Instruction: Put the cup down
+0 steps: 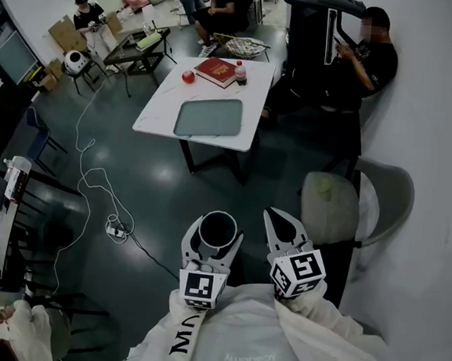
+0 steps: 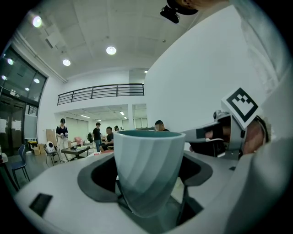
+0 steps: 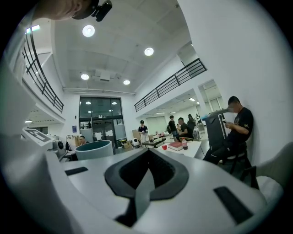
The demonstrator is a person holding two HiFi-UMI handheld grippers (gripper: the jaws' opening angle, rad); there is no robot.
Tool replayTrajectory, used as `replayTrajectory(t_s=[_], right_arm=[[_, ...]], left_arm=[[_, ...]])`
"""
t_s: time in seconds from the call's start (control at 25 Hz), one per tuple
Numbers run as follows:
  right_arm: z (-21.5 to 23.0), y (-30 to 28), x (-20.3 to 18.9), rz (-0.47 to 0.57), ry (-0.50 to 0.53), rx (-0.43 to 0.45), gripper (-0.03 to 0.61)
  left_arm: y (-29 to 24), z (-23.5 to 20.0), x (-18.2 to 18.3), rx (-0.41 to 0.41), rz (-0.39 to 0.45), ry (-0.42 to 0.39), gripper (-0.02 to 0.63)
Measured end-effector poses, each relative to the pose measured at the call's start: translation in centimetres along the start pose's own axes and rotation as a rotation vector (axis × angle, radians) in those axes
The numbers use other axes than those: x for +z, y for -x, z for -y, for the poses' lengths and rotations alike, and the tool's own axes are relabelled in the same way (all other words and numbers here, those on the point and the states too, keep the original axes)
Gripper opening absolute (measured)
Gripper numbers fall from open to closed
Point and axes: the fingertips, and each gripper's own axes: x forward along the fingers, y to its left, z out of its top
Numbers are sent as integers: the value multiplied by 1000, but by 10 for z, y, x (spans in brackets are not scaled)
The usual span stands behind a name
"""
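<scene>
A pale grey-green ribbed cup (image 1: 219, 222) stands upright between the jaws of my left gripper (image 1: 216, 234), which is shut on its lower body. I hold it in the air close to my body, above the dark floor. In the left gripper view the cup (image 2: 149, 164) fills the gap of the left gripper (image 2: 149, 180). My right gripper (image 1: 276, 216) is just right of it, shut, with nothing in it. In the right gripper view the right gripper (image 3: 147, 157) has its jaws together, and the cup's rim (image 3: 94, 149) shows at the left.
A white table (image 1: 158, 107) stands ahead with a grey tray (image 1: 209, 118), a red book (image 1: 216, 71), an apple (image 1: 188, 76) and a bottle (image 1: 240, 72). A cushioned chair (image 1: 330, 208) is at my right. A cable (image 1: 92, 180) lies on the floor. People sit beyond.
</scene>
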Motion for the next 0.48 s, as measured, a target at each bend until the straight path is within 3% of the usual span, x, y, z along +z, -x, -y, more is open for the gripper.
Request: replayTrajectory(t_s=[0.28,0.48], right_arm=[[-6,-18,8,4,41,9,5],[-15,-40,-11,-43,30,39,6]], left_arm=[[-7,-17,6,17,25,10,397],[-11,-37,-11,33,-2,32,397]])
